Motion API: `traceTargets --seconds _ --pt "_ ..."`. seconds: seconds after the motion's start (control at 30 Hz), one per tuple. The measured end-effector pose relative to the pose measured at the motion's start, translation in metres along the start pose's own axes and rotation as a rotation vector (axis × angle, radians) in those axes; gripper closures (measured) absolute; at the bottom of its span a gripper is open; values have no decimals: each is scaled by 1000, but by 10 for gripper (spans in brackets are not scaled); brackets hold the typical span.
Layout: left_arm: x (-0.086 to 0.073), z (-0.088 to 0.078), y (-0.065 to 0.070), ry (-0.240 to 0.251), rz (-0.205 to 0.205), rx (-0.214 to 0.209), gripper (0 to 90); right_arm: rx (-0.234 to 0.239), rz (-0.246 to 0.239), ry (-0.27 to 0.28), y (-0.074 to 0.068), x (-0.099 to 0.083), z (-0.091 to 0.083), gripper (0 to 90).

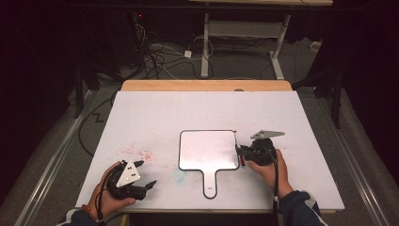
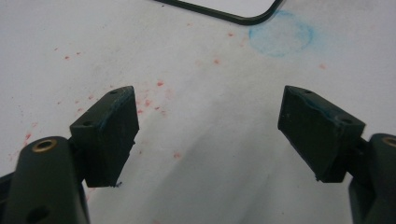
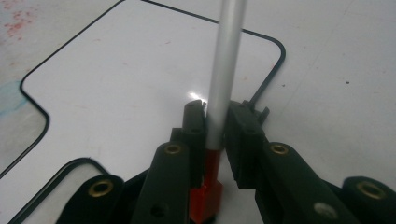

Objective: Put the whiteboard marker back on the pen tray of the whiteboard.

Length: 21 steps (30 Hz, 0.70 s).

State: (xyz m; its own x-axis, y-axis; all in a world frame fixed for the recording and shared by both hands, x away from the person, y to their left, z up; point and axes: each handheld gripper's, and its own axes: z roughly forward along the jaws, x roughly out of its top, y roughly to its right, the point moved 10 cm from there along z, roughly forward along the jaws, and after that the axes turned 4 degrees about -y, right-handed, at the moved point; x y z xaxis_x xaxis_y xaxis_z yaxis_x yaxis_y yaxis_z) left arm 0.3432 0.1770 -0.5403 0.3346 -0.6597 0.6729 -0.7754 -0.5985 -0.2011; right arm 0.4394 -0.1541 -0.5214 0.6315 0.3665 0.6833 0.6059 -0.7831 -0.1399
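Right gripper (image 1: pixel 245 153) | clamped on a red-capped marker (image 3: pixel 224 84) at the paddle whiteboard's (image 1: pixel 207 150) right edge | marker's long axis near-to-far, barrel pointing far | left gripper (image 2: pixel 205 135) wide open, empty, near-left, farther off.

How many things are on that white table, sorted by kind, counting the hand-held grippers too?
Paddle-shaped whiteboard: 1
Marker, silver barrel with red end, clamped in the right gripper: 1
Grippers, the left gripper open and empty: 2
Total: 4
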Motion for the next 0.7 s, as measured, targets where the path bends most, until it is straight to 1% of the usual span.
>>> traceTargets --seconds 0.07,0.13,0.2,0.37,0.47,0.53,0.57,0.6,0.63,0.67,0.7 --pt "0 1 1 -5 3 -2 195 -23 22 5 4 1 7 804" --pt "-1 1 2 -10 8 -5 195 -31 37 10 6 1 13 813" --pt "-1 1 2 -11 8 -6 195 -51 38 8 7 0 16 815" --pt "-1 2 2 -10 4 -7 195 -79 2 -1 5 -1 19 806" --pt "-1 2 3 -13 6 -7 195 -107 -36 6 6 2 19 746" --pt "-1 2 2 -13 4 -7 195 -115 -75 28 4 7 17 741" --pt "0 2 2 -12 3 -6 195 -131 -101 29 5 10 16 767" --pt "0 2 2 -11 2 -7 195 -132 -127 37 5 13 16 791" --pt "0 2 2 -11 2 -7 195 -145 -145 42 5 16 16 808" --pt "0 2 2 -11 4 -7 195 -156 -165 46 6 19 16 859" --pt "0 2 2 -12 6 -7 195 -137 -194 58 3 22 17 882"
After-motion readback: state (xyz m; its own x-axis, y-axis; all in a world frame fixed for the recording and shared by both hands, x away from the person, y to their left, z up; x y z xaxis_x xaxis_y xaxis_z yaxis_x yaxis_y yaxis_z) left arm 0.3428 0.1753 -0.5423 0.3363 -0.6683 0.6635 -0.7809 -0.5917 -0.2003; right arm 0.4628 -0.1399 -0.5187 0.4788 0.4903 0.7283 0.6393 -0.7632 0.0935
